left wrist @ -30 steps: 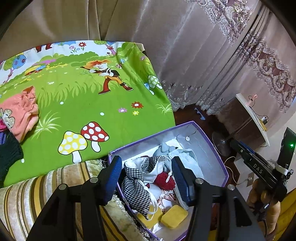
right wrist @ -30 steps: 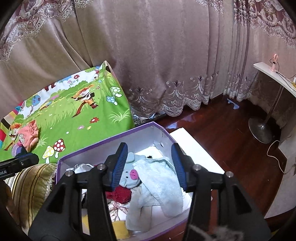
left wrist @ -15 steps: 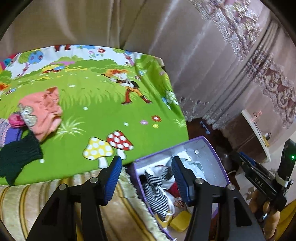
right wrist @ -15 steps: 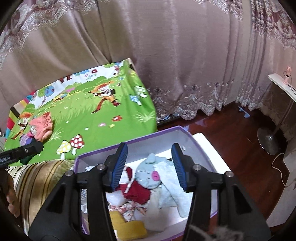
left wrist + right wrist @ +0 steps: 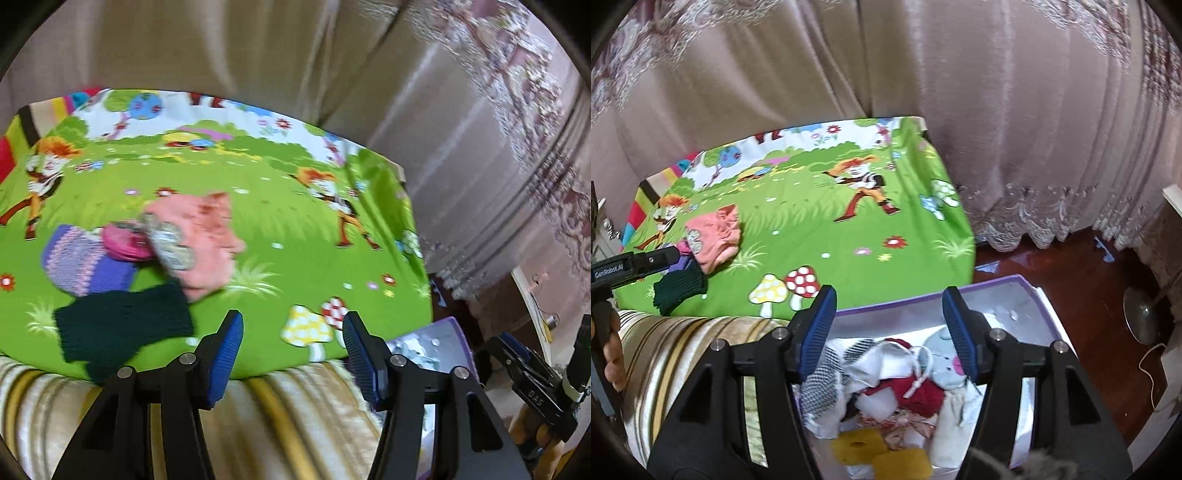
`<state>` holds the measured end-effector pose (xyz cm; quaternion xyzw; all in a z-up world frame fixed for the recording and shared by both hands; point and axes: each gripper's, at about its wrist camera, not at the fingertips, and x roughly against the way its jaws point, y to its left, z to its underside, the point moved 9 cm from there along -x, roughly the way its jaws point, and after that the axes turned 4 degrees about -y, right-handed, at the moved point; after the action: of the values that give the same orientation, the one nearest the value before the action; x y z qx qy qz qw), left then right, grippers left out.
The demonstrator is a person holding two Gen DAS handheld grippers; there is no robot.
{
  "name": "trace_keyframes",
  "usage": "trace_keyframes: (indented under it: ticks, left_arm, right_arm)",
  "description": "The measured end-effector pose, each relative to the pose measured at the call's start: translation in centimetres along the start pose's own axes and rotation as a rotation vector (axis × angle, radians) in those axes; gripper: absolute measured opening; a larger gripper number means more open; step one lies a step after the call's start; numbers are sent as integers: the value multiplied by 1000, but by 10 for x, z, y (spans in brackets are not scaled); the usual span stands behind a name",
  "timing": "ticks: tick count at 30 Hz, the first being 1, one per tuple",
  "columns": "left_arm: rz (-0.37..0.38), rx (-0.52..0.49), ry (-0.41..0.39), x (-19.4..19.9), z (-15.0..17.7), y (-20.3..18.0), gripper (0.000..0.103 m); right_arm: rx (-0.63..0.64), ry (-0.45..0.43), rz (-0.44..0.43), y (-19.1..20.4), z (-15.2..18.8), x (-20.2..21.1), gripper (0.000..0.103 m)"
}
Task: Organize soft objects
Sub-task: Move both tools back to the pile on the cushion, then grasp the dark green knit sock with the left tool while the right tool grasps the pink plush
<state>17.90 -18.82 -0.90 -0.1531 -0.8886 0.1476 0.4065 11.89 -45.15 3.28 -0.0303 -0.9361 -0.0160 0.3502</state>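
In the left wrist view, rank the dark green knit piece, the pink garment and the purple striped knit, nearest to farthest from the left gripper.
From the left gripper, open above the striped cushion:
1. Dark green knit piece, just left of the fingers.
2. Pink garment, farther up the green cartoon mat.
3. Purple striped knit, far left; close to the pink garment's range, so that order is loose.

"DAS" in white on the black body of the right gripper (image 5: 535,391). White lettering on the left gripper (image 5: 613,275), roughly "GenRobot.AI", partly blurred.
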Motion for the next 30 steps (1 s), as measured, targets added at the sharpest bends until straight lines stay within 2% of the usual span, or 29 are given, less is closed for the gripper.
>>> trace_keyframes:
  ticks: [8, 15, 24, 30]
  left_arm:
    - [-100, 14, 69, 1, -2, 73, 57]
    - [-175, -3, 216, -14, 11, 128, 57]
    - [-218, 8, 297, -37, 16, 156, 61]
    - [-212, -27, 318, -49, 17, 156, 61]
  right_arm:
    - [79, 25, -64, 52, -8, -13, 66]
    - [140, 46, -133, 101, -11, -31, 68]
    - [199, 75, -210, 151, -14, -54, 71]
    - [239, 93, -252, 182, -16, -71, 72]
